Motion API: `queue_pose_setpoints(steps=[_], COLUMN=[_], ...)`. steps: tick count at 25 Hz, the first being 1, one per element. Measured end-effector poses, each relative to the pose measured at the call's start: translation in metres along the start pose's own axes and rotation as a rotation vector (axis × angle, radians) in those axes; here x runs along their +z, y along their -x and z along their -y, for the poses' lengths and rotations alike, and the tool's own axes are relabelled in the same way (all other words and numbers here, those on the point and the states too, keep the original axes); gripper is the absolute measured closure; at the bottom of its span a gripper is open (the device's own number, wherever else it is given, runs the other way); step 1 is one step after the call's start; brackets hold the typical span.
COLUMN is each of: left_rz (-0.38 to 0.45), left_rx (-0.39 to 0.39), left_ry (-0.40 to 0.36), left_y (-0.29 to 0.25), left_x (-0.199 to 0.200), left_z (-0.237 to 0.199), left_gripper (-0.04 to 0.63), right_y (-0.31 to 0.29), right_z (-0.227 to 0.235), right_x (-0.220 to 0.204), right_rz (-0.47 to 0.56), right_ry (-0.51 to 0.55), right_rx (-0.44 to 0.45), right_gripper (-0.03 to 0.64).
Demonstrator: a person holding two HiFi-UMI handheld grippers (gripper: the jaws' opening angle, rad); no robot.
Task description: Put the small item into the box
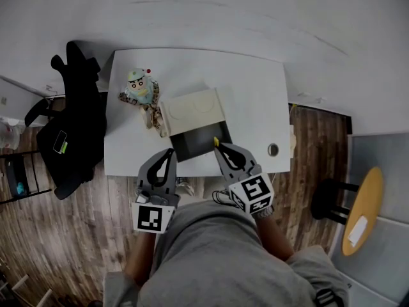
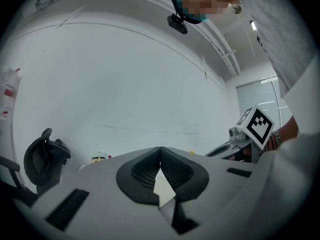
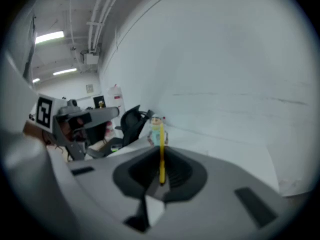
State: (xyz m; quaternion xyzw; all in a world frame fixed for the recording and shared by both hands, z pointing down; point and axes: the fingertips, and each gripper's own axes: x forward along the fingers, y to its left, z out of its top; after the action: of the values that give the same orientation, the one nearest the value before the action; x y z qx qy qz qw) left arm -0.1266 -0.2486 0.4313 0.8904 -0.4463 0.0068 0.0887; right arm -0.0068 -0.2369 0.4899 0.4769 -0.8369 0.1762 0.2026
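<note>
An open box (image 1: pixel 199 141) with a dark inside lies on the white table (image 1: pixel 255 101), its cream lid (image 1: pixel 193 110) folded back behind it. My right gripper (image 1: pixel 219 146) is shut on a thin yellow stick (image 3: pixel 161 154), whose tip (image 1: pixel 215 140) hangs over the box's right side. In the right gripper view the stick stands up between the pads. My left gripper (image 1: pixel 170 151) is shut and holds nothing, at the box's near left corner. Its closed tips (image 2: pixel 160 148) point at the wall.
A cartoon figure toy (image 1: pixel 140 88) lies at the table's far left, next to the lid. A black office chair (image 1: pixel 71 120) with a jacket stands left of the table. A round hole (image 1: pixel 273 149) sits near the table's right front corner. A yellow round stool (image 1: pixel 363 210) stands at the right.
</note>
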Motion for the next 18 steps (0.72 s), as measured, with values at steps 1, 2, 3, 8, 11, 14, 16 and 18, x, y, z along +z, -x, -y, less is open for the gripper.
queue_pose_setpoints(steps=[1, 2, 3, 8, 11, 14, 16, 18], left_rz=[-0.002, -0.005, -0.006, -0.016, -0.023, -0.026, -0.031, -0.028], left_rx=[0.011, 0.022, 0.033, 0.067, 0.084, 0.108, 0.126, 0.141], left_ry=[0.003, 0.008, 0.012, 0.02, 0.02, 0.022, 0.027, 0.027], left_y=[-0.001, -0.002, -0.003, -0.012, -0.018, -0.023, -0.026, -0.028], left_x=[-0.001, -0.002, -0.002, -0.009, -0.012, -0.014, -0.017, -0.017], left_z=[-0.002, -0.003, -0.004, -0.007, -0.006, -0.006, -0.007, -0.007], left_gripper=[0.563, 0.563, 0.563, 0.563, 0.563, 0.563, 0.563, 0.563], right_y=[-0.003, -0.007, -0.01, -0.028, -0.038, -0.046, -0.051, -0.056], right_z=[0.001, 0.002, 0.004, 0.007, 0.008, 0.007, 0.006, 0.006], right_x=[-0.002, -0.003, -0.004, -0.016, -0.025, -0.032, -0.039, -0.046], right_rz=[-0.013, -0.025, -0.039, -0.11, -0.155, -0.198, -0.228, -0.259], right_ry=[0.006, 0.013, 0.021, 0.052, 0.086, 0.146, 0.167, 0.177], right_rx=[0.012, 0.024, 0.037, 0.099, 0.136, 0.166, 0.192, 0.221], right_gripper=[0.571, 0.571, 0.571, 0.571, 0.571, 0.571, 0.571, 0.571])
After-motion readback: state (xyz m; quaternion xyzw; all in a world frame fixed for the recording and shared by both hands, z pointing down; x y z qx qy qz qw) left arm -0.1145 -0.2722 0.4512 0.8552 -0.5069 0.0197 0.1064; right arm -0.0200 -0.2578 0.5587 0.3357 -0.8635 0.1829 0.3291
